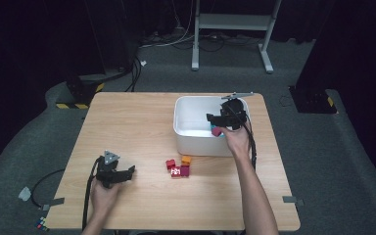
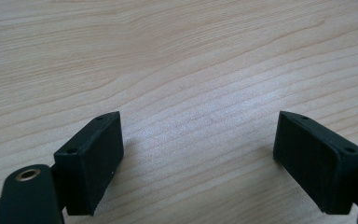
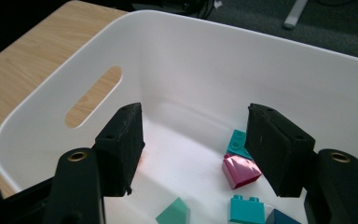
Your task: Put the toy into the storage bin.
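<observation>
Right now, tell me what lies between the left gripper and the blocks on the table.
Bare wood: in the high view, nothing lies between the left gripper and the blocks on the table.

Both the left gripper (image 1: 127, 171) and right gripper (image 1: 214, 122) gape, holding nothing.

Bare bench (image 1: 127, 122) spreads wide left of the white bin (image 1: 186, 142). Its tall walls fence the bricks inside (image 3: 240, 170), leaving entry from above; loose bricks (image 1: 178, 167) crowd its near wall.

The left gripper (image 2: 198, 161) hangs low over the wooden table (image 2: 177, 60), its two black jaws spread wide apart. Between them lies bare wood grain.
</observation>
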